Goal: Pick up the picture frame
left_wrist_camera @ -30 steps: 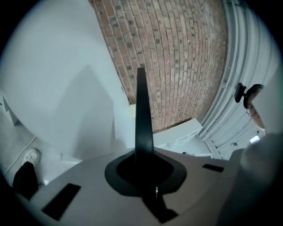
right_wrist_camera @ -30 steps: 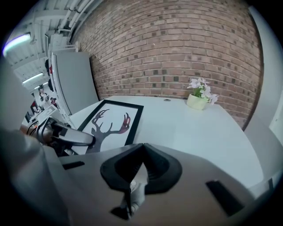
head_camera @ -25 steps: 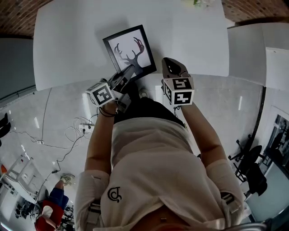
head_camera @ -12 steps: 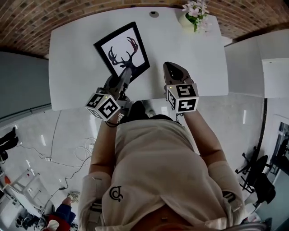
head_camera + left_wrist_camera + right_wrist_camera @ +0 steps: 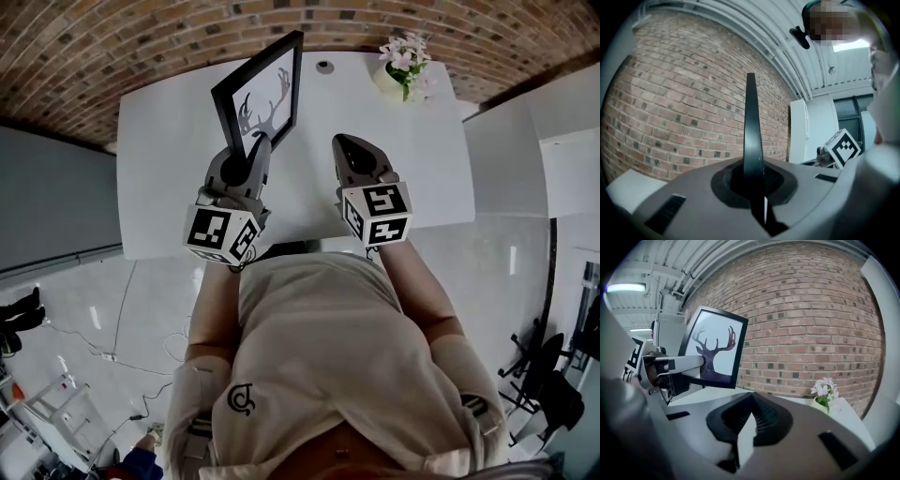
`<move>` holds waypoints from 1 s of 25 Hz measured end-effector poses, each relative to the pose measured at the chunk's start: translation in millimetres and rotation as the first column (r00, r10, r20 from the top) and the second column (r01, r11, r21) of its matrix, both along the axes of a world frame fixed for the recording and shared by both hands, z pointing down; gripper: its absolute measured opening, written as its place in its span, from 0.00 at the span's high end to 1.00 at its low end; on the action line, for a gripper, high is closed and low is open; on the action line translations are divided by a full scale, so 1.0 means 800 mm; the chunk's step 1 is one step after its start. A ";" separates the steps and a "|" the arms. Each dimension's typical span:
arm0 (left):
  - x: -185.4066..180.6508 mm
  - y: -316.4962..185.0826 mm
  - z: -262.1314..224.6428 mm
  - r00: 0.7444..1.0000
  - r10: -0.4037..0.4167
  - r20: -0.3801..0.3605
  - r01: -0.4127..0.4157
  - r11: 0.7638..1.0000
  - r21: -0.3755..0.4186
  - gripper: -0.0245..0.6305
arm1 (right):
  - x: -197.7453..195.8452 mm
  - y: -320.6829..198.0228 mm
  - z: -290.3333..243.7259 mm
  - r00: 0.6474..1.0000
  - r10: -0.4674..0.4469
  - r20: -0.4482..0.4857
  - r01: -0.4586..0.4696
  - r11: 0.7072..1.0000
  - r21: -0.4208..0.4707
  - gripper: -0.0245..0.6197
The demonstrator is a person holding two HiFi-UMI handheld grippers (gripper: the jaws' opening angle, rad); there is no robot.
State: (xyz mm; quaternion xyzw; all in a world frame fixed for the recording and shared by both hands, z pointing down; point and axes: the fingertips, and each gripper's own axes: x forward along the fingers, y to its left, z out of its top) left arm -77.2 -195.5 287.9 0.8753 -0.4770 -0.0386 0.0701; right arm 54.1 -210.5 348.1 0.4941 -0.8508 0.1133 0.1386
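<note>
A red brick wall runs behind a white table, and the person in a pale shirt stands at the table's near edge. The picture frame, black-edged with a dark antler print on white, stands upright in the air over the left part of the table, its face turned toward the right gripper. The right gripper view shows its lower edge clear of the tabletop.

The left gripper points level at the frame's lower edge, and its jaws are clamped on that edge. In the left gripper view the frame rises edge-on as a thin dark blade from between the pressed pads.

The right gripper hovers beside it over the table, apart from the frame, jaws closed together with nothing between them.

A small pot of pale flowers sits near the table's far right corner, with a small round cap in the tabletop to its left.
</note>
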 end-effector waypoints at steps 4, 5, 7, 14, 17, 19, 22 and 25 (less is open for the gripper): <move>-0.025 -0.013 -0.028 0.993 -0.071 0.096 0.063 0.994 0.086 0.93 | -0.009 -0.012 -0.024 1.000 -0.009 -0.010 0.010 0.997 0.083 0.95; -0.032 -0.016 -0.032 0.990 -0.085 0.112 0.074 0.992 0.098 0.93 | -0.013 -0.015 -0.028 1.000 -0.018 -0.021 0.021 0.994 0.109 0.95; -0.045 -0.023 -0.035 0.985 -0.111 0.131 0.097 0.989 0.113 0.93 | -0.021 -0.019 -0.036 0.998 -0.040 -0.047 0.047 0.986 0.158 0.95; -0.078 -0.039 -0.025 0.970 -0.171 0.174 0.151 0.981 0.123 0.93 | -0.041 -0.025 -0.057 0.996 -0.087 -0.022 0.090 0.966 0.242 0.95; -0.080 -0.043 -0.023 0.970 -0.168 0.177 0.148 0.981 0.122 0.93 | -0.041 -0.027 -0.059 0.996 -0.091 -0.007 0.090 0.964 0.250 0.95; -0.080 -0.044 -0.023 0.970 -0.165 0.177 0.144 0.981 0.126 0.93 | -0.041 -0.029 -0.059 0.996 -0.093 0.008 0.088 0.965 0.246 0.95; -0.078 -0.044 -0.023 0.972 -0.159 0.171 0.139 0.982 0.128 0.93 | -0.042 -0.031 -0.058 0.995 -0.092 0.026 0.083 0.970 0.230 0.95; -0.079 -0.046 -0.021 0.975 -0.150 0.167 0.130 0.984 0.124 0.93 | -0.045 -0.034 -0.054 0.995 -0.090 0.035 0.080 0.973 0.218 0.95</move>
